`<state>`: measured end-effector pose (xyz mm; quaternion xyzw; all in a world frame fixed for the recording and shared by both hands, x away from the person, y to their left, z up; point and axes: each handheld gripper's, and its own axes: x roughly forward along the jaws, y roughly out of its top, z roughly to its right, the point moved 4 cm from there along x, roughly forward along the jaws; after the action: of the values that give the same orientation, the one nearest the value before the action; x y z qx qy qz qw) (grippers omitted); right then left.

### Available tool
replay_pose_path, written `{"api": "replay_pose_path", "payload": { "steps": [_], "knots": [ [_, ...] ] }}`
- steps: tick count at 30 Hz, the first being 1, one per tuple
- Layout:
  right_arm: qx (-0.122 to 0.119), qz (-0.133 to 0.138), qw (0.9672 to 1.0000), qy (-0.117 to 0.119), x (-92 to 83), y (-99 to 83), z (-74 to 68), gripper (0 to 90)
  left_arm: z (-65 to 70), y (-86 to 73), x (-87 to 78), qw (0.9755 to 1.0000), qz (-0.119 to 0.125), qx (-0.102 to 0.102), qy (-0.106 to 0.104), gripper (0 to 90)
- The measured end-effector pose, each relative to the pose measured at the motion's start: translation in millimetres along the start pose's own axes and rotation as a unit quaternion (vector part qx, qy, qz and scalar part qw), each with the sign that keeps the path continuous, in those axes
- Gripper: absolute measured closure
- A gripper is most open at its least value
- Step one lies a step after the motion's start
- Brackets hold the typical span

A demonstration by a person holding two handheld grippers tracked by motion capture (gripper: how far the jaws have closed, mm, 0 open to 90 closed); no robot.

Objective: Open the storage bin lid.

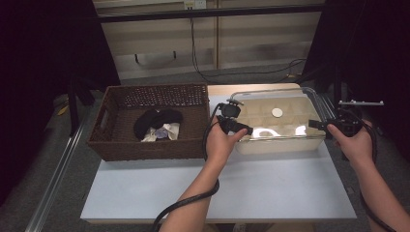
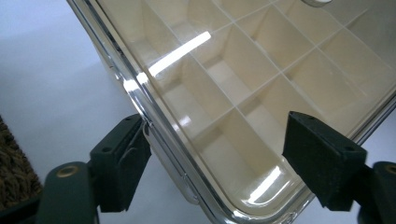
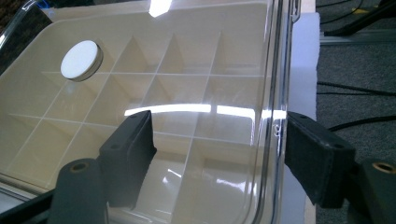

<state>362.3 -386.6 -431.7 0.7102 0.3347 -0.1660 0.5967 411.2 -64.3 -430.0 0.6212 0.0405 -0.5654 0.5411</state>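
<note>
Plainly, left claw [image 1: 247, 129] and right claw [image 1: 313, 124] wide, straddling clear lid [image 1: 270, 104] edges; no legible writing.

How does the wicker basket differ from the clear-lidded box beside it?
The basket is dark brown woven wicker and open-topped; the box is cream plastic under a clear lid. The basket holds dark and pale cloth; the box's divided compartments look empty. A tool sits at each end of the box, none at the basket. Both stand on the white table.
</note>
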Motion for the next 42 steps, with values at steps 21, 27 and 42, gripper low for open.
{"api": "replay_pose_path", "payload": {
  "steps": [21, 27, 42],
  "knots": [
    [-0.012, 0.023, 0.9997, 0.001, -31.6, -20.9, -18.0, 31.0, 6.6, -10.8, -28.4, 0.9999, -0.010, 0.001, 0.006, 39.1],
    [-0.007, 0.024, 0.9996, 0.008, -39.5, -37.5, -18.3, 30.9, 15.6, -21.6, -34.4, 0.9999, -0.004, 0.012, 0.001, 39.6],
    [-0.032, 0.028, 0.9990, 0.014, -62.5, -72.8, -31.7, 31.0, 30.2, -56.9, -53.9, 0.9987, -0.006, 0.051, -0.006, 42.4]
  ]
}}
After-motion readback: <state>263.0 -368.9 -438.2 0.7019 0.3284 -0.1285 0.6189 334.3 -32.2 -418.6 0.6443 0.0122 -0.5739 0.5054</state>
